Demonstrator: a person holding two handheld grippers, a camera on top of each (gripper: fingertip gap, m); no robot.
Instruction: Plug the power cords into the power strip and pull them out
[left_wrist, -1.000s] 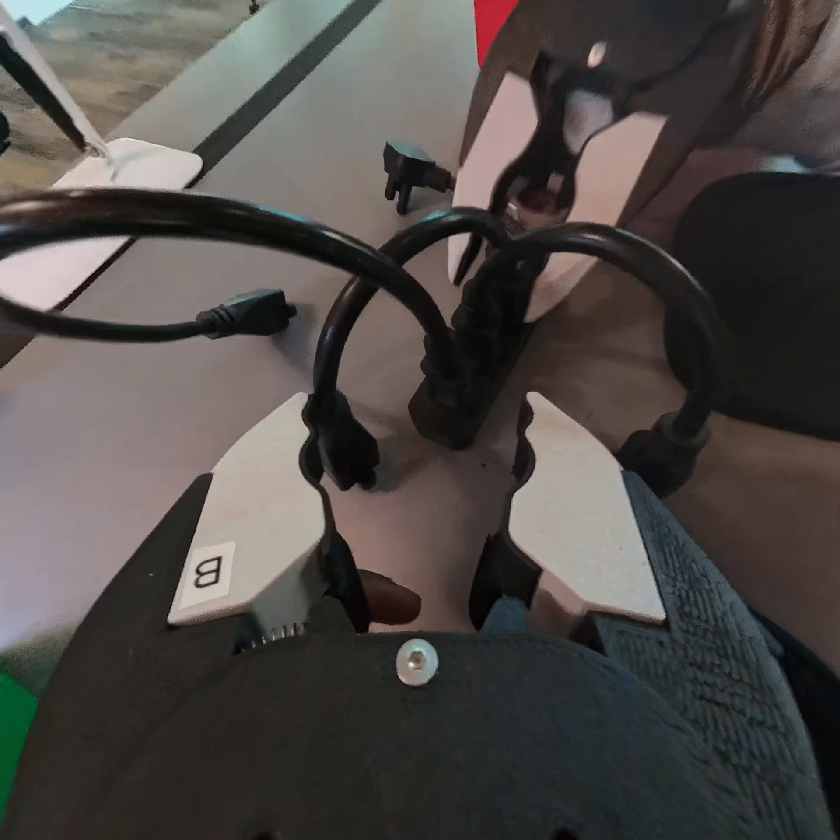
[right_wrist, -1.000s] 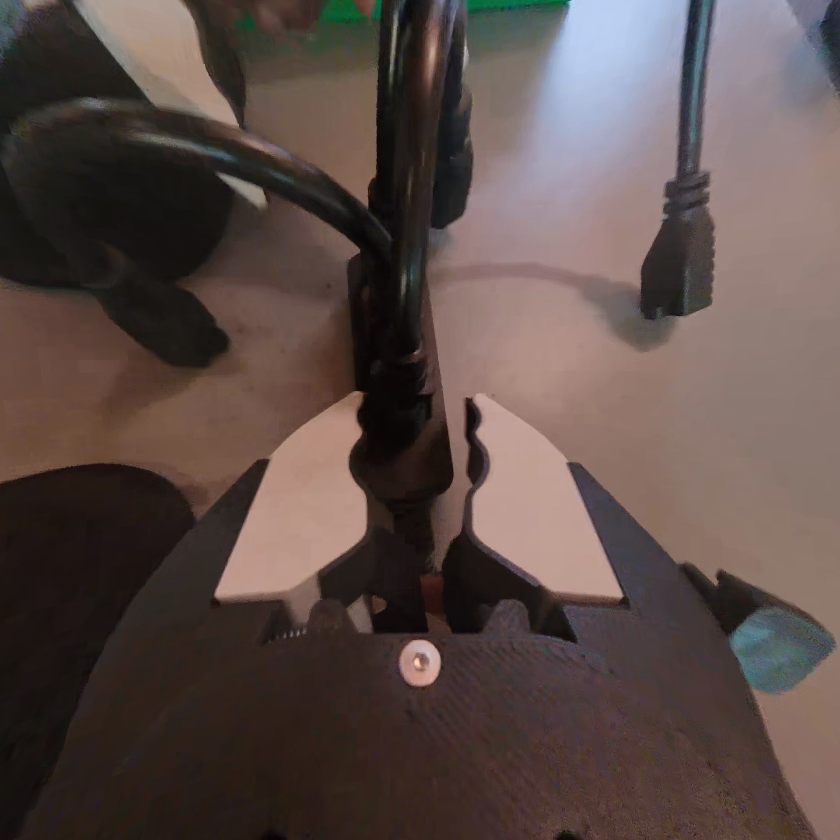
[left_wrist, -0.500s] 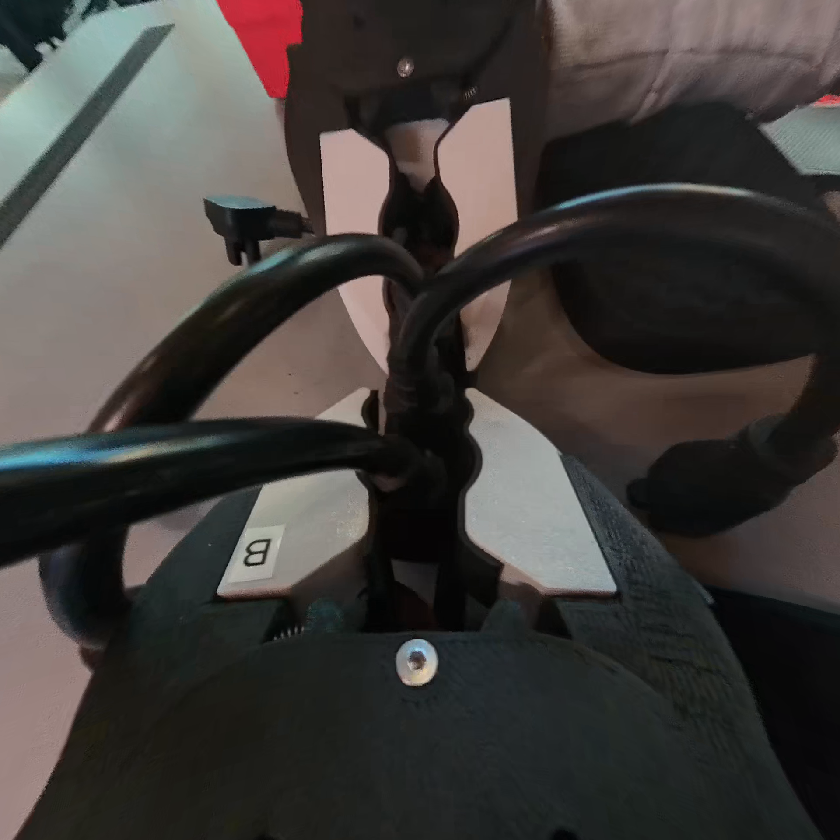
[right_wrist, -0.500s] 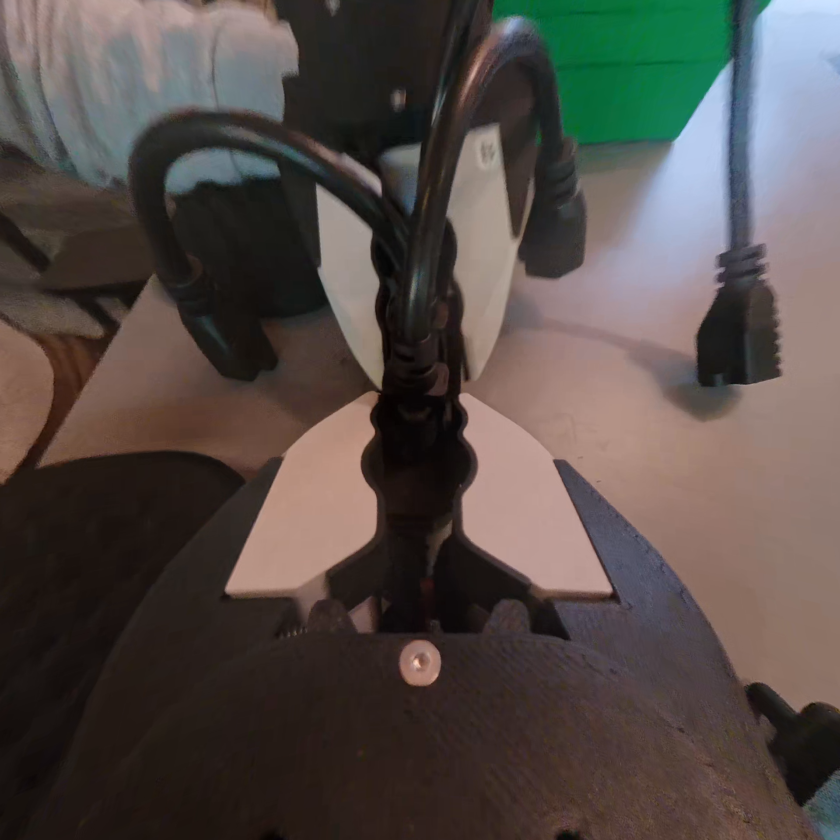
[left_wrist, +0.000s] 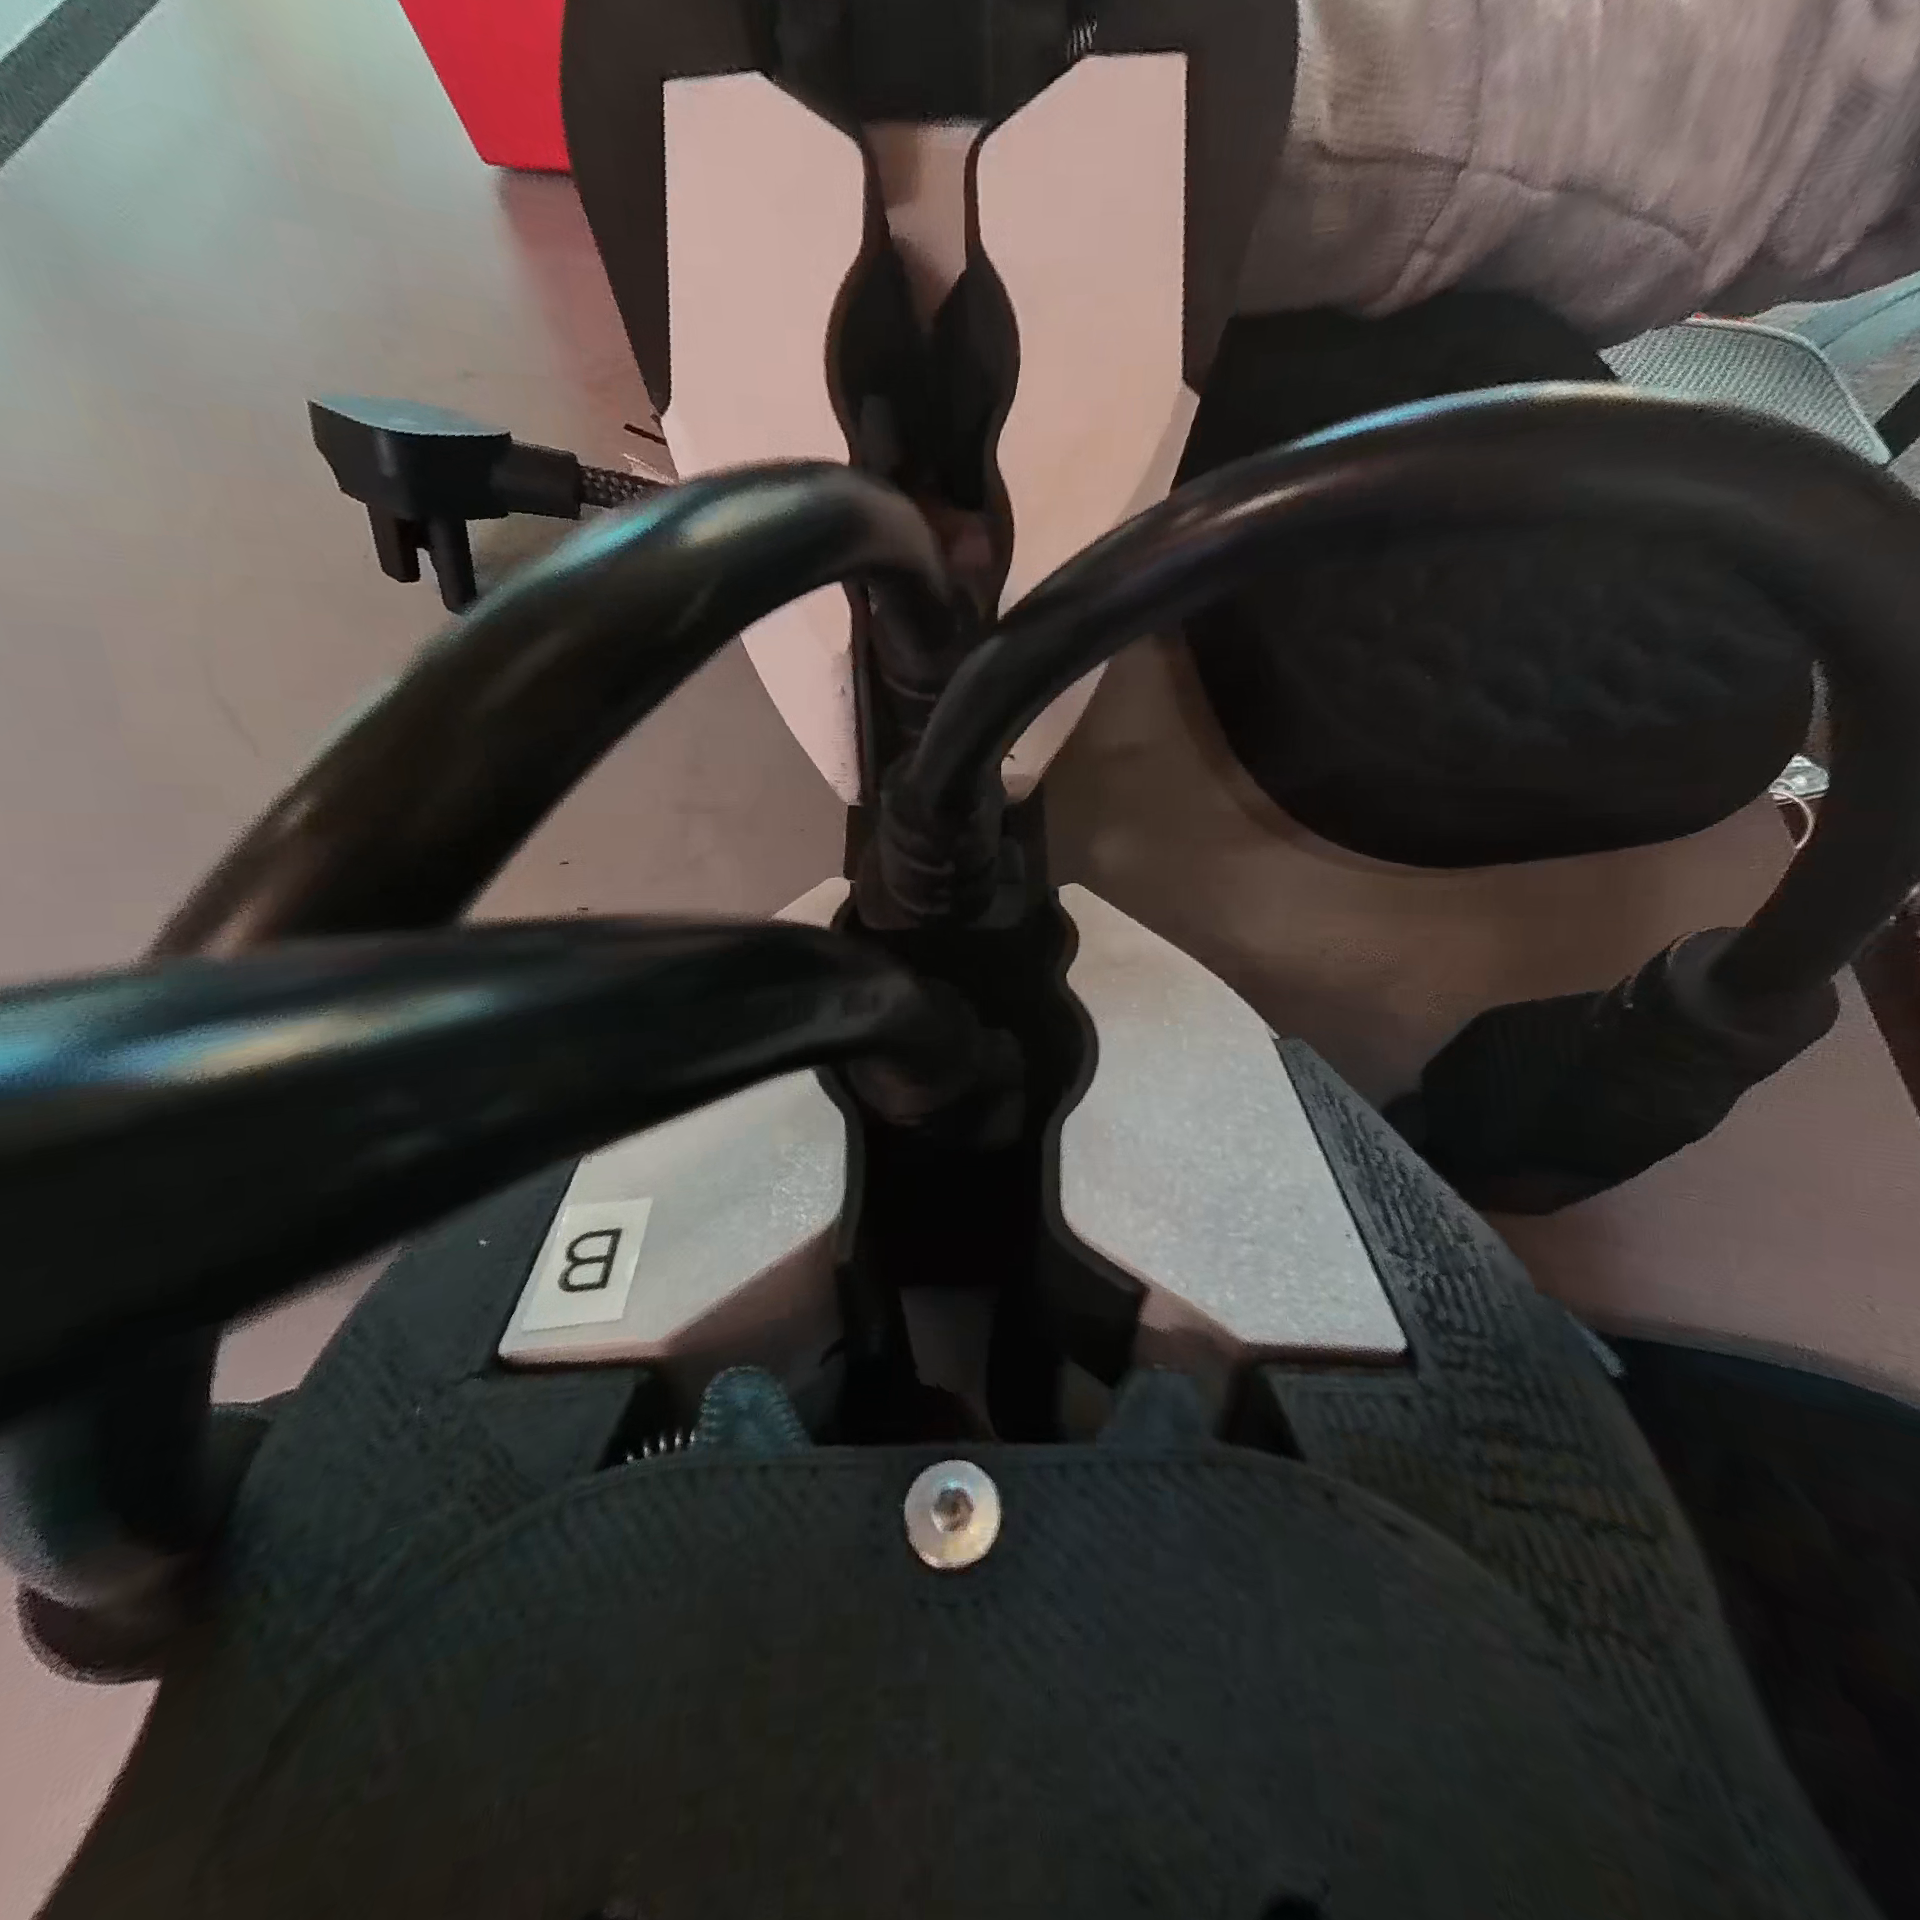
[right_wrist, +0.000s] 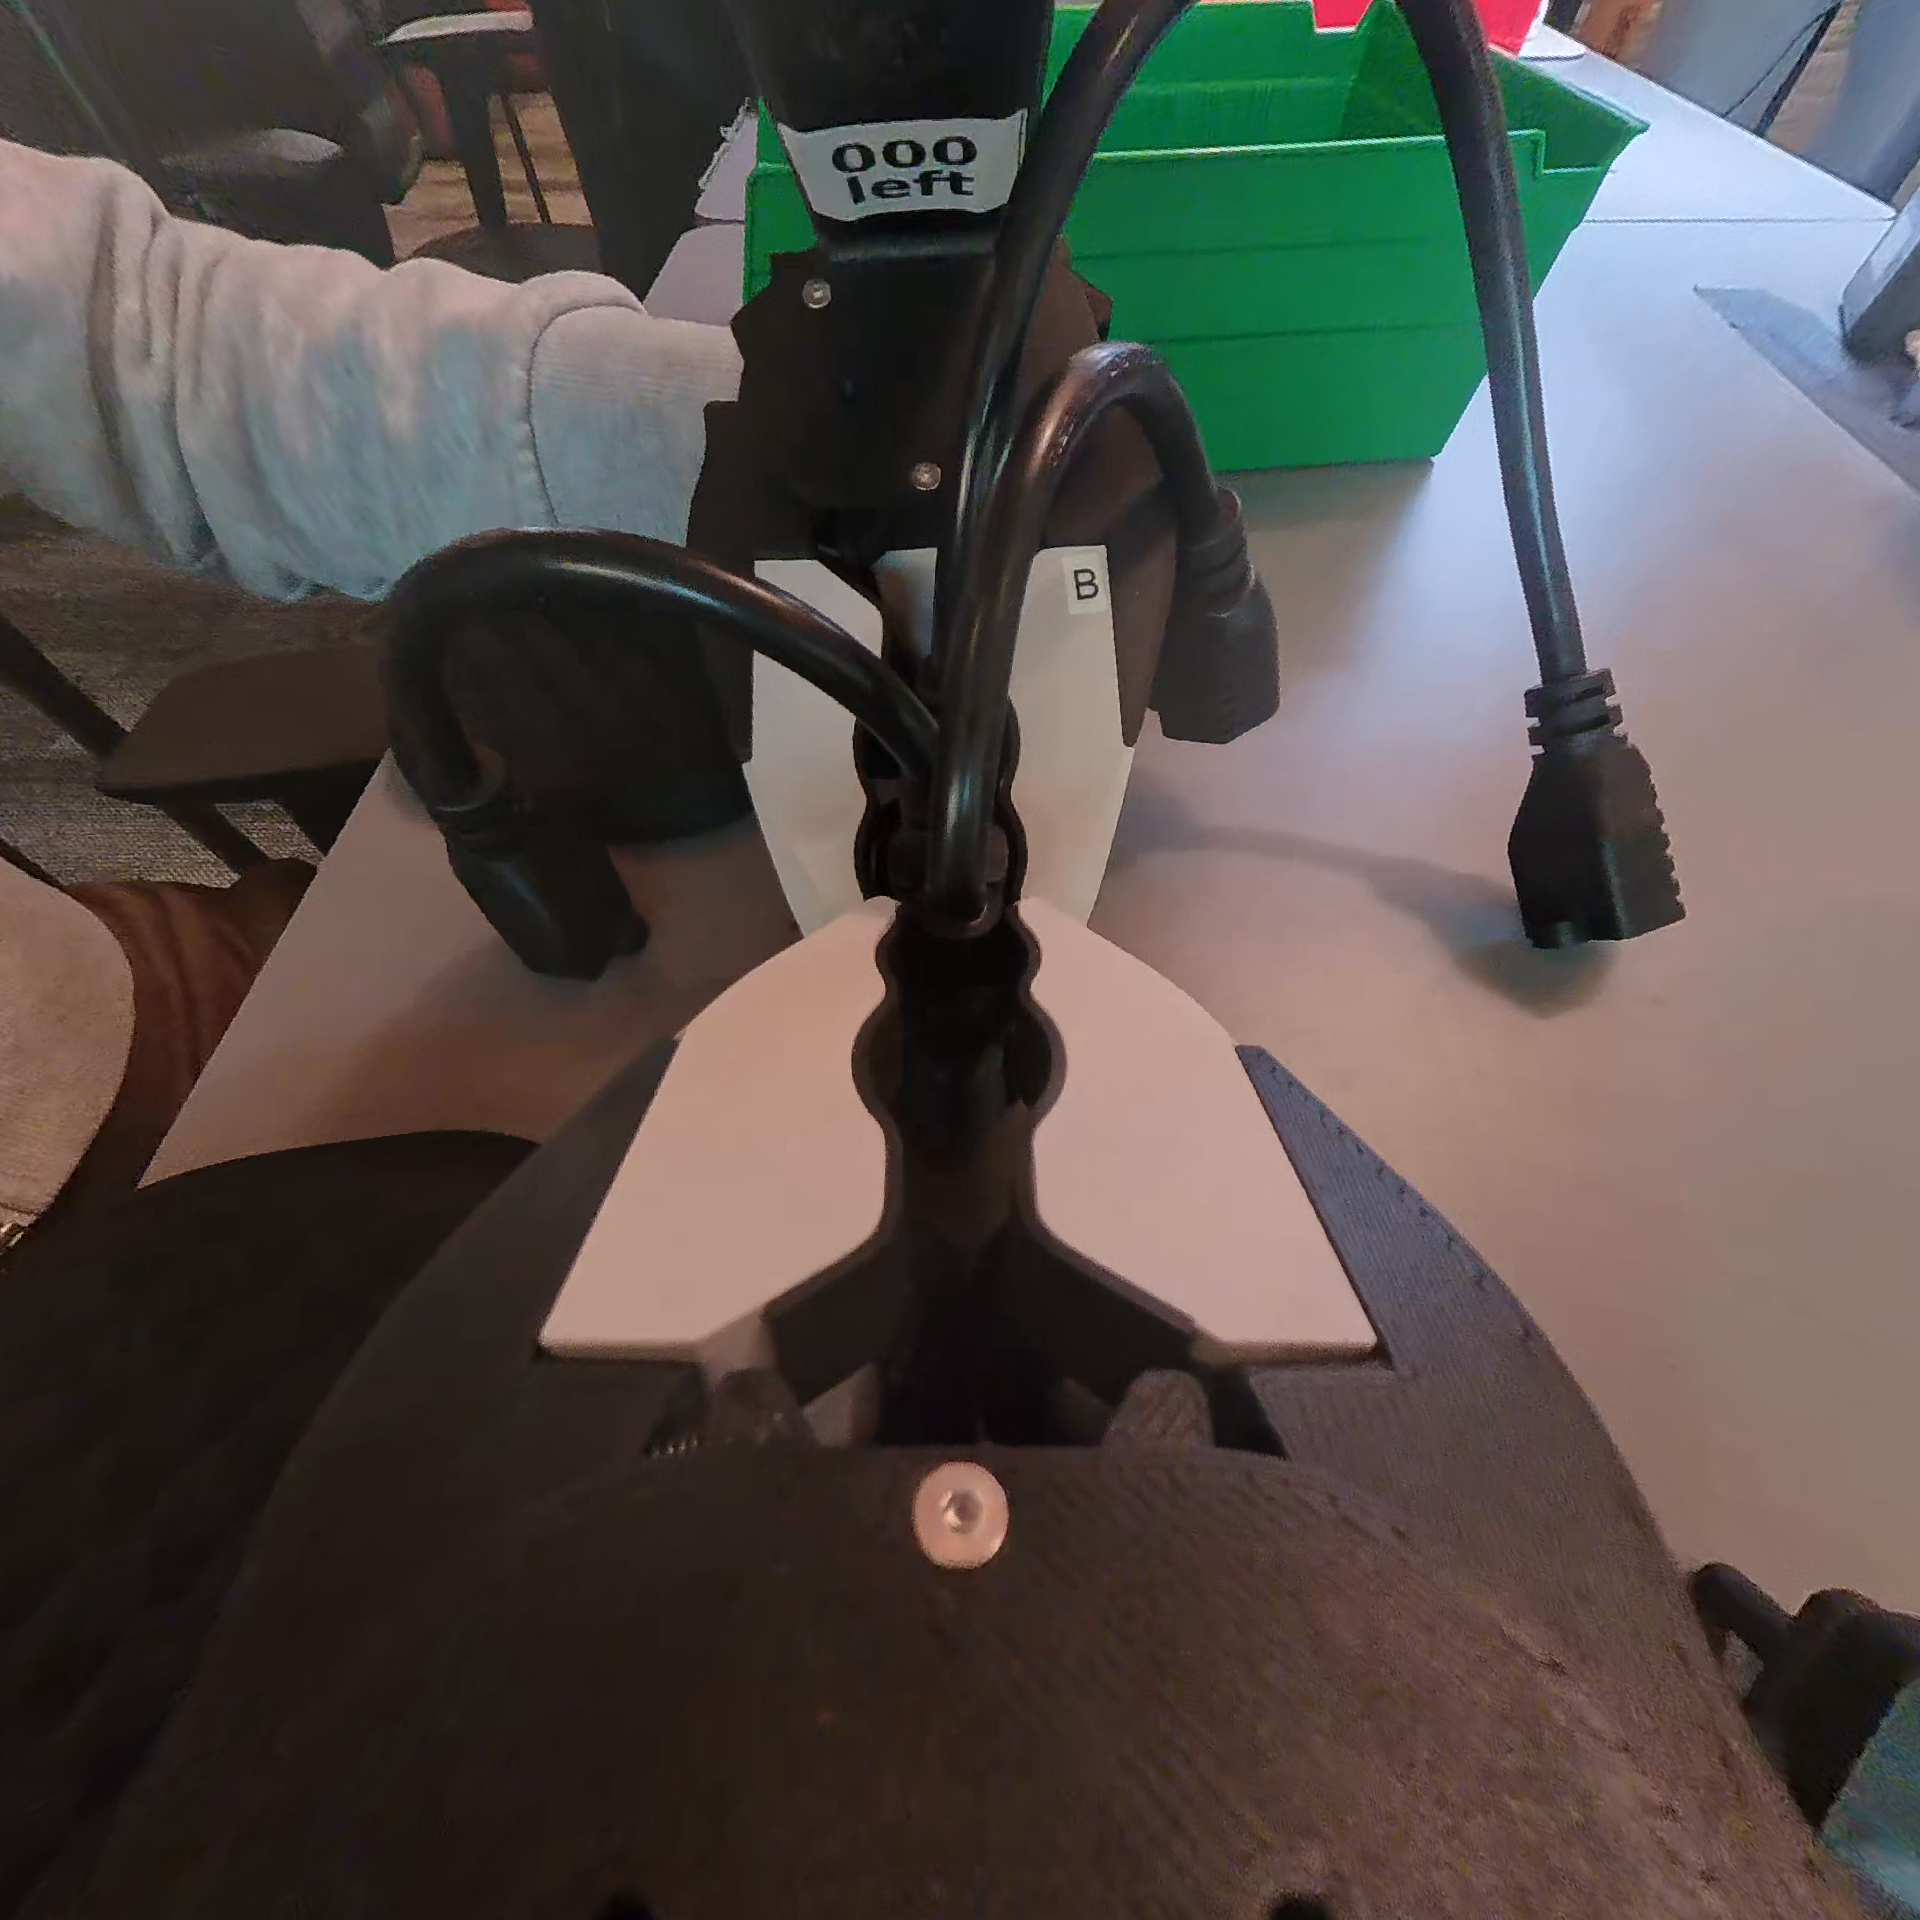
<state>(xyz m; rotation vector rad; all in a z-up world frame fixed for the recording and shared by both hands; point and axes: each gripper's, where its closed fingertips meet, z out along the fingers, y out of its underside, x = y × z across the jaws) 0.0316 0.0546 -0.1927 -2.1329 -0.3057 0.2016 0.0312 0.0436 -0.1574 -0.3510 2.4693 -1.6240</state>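
A narrow black power strip (left_wrist: 951, 1195) runs between my two grippers, with three black power cords plugged into it. The cords (left_wrist: 416, 1060) arch up and away to both sides. My left gripper (left_wrist: 951, 914) is shut on the near end of the strip. My right gripper (left_wrist: 930, 748) faces it and is shut on the far end. In the right wrist view my right gripper (right_wrist: 951, 914) clamps the strip (right_wrist: 951, 1091), with the left gripper (right_wrist: 940, 831) right behind. The cords' free connectors (right_wrist: 1595, 821) rest on the grey table (right_wrist: 1455, 1143).
A green bin (right_wrist: 1299, 312) stands behind the left gripper. A black plug on a braided cable (left_wrist: 405, 457) lies on the table at the left. A red object (left_wrist: 488, 73) is at the back. A black chair seat (left_wrist: 1455, 675) and a grey sleeve (right_wrist: 260, 395) are at the table's edge. My two grippers' fingertips are within a few centimetres of each other.
My left gripper was open and short of the strip; it has moved in and shut on its near end. My right gripper has closed fully on the other end.
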